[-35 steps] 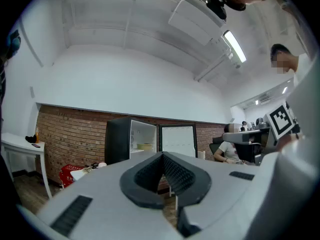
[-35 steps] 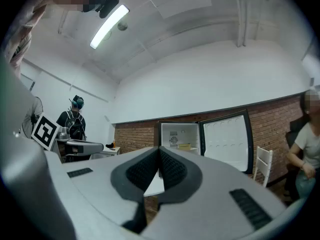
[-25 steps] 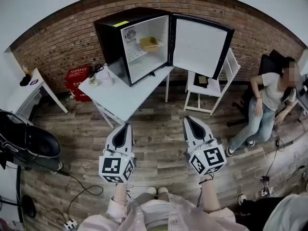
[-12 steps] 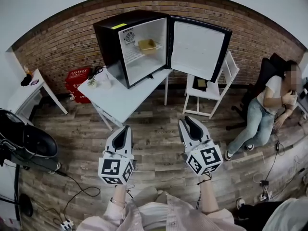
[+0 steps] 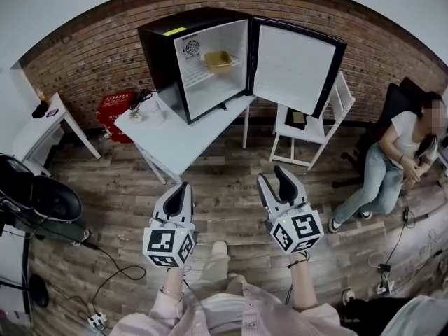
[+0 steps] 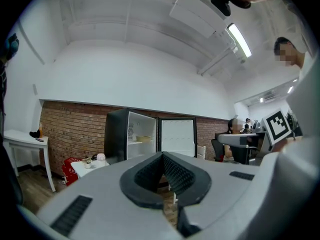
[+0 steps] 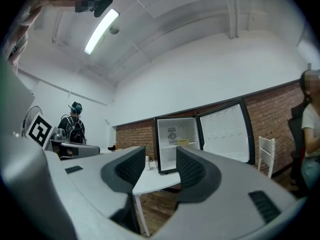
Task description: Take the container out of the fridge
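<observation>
A black mini fridge stands on a white table with its door swung wide open. On its upper shelf sits a shallow yellow container, also visible far off as the container and the container. Both grippers hang low over the wooden floor, well short of the table. My left gripper is shut and empty. My right gripper has its jaws opening, with nothing between them.
A white folding chair stands right of the table, under the open door. A person sits on a chair at the right. A red crate and a white side table stand at the left. Cables run across the floor.
The right gripper's jaws have parted from shut to wide. My view has shifted slightly closer toward the fridge. The left gripper stays shut.
</observation>
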Demonstrator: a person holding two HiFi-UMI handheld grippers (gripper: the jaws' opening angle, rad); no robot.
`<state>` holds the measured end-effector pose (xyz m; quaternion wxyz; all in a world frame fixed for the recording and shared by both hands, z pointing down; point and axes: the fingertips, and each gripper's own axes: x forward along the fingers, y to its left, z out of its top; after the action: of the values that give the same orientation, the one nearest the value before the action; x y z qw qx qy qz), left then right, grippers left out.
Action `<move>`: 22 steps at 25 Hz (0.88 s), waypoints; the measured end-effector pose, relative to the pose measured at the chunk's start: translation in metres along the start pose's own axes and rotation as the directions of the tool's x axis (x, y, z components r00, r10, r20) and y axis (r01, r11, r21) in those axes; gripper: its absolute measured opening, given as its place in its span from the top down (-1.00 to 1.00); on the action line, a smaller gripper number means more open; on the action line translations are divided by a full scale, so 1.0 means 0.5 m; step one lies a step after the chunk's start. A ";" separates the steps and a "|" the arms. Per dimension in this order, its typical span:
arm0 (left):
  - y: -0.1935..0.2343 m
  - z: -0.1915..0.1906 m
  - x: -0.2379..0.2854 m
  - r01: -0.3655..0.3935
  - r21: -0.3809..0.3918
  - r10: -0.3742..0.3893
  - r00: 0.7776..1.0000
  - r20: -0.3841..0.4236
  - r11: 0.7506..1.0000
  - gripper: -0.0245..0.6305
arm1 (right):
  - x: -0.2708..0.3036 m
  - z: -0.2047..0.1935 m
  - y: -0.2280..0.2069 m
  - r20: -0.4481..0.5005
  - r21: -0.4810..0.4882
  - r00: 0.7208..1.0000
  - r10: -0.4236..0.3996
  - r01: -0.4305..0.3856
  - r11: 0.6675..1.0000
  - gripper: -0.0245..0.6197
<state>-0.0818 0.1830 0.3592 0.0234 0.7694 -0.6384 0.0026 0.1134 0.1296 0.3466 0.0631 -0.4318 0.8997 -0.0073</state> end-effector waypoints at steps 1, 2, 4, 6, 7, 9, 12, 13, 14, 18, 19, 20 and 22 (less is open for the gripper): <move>0.002 -0.003 0.007 -0.001 -0.003 0.001 1.000 -0.003 1.000 0.95 | 0.005 -0.003 -0.004 -0.002 0.001 1.000 -0.002 0.002 1.000 0.37; 0.005 -0.004 0.014 -0.001 -0.004 0.001 1.000 -0.004 1.000 0.95 | 0.010 -0.006 -0.008 -0.002 0.004 1.000 -0.003 0.003 1.000 0.36; 0.009 -0.007 0.033 0.004 -0.007 -0.004 1.000 -0.006 1.000 0.95 | 0.024 -0.011 -0.016 -0.006 0.006 1.000 -0.005 0.005 1.000 0.36; 0.012 -0.016 0.056 0.013 -0.014 -0.013 1.000 -0.012 1.000 0.95 | 0.038 -0.023 -0.029 -0.017 0.006 1.000 -0.016 0.016 1.000 0.36; 0.016 -0.020 0.069 0.018 -0.018 -0.018 1.000 -0.017 1.000 0.95 | 0.048 -0.028 -0.037 -0.020 0.009 0.999 -0.025 0.025 1.000 0.36; 0.027 -0.024 0.100 0.025 -0.023 -0.025 0.999 -0.020 0.999 0.95 | 0.075 -0.031 -0.056 -0.020 0.013 0.999 -0.038 0.038 0.999 0.36; 0.050 -0.024 0.154 0.029 -0.031 -0.030 0.999 -0.014 0.999 0.95 | 0.127 -0.029 -0.080 -0.020 0.003 0.999 -0.037 0.037 0.999 0.36; 0.060 -0.024 0.173 0.030 -0.035 -0.030 0.999 -0.013 0.999 0.95 | 0.146 -0.031 -0.088 -0.021 0.002 0.999 -0.036 0.036 0.999 0.36; 0.069 -0.026 0.191 0.031 -0.038 -0.031 0.999 -0.013 0.999 0.95 | 0.165 -0.034 -0.095 -0.023 0.003 0.999 -0.036 0.036 0.999 0.36; 0.110 -0.023 0.270 0.042 -0.045 -0.042 0.999 -0.010 0.998 0.95 | 0.244 -0.046 -0.121 -0.028 0.010 0.999 -0.038 0.038 0.999 0.36; 0.119 -0.021 0.289 0.046 -0.046 -0.046 0.999 -0.010 0.998 0.95 | 0.262 -0.048 -0.126 -0.031 0.014 0.999 -0.036 0.037 0.999 0.36; 0.128 -0.020 0.307 0.050 -0.049 -0.050 0.999 -0.011 0.998 0.95 | 0.278 -0.051 -0.131 -0.036 0.018 0.999 -0.034 0.035 0.999 0.36; 0.143 -0.019 0.340 0.057 -0.054 -0.058 0.998 -0.012 0.997 0.95 | 0.308 -0.057 -0.139 -0.048 0.022 0.998 -0.030 0.031 0.999 0.36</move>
<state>-0.1206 0.0034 0.3766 0.0487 0.7865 -0.6156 -0.0099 0.0685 -0.0349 0.3632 0.0465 -0.4446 0.8940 -0.0285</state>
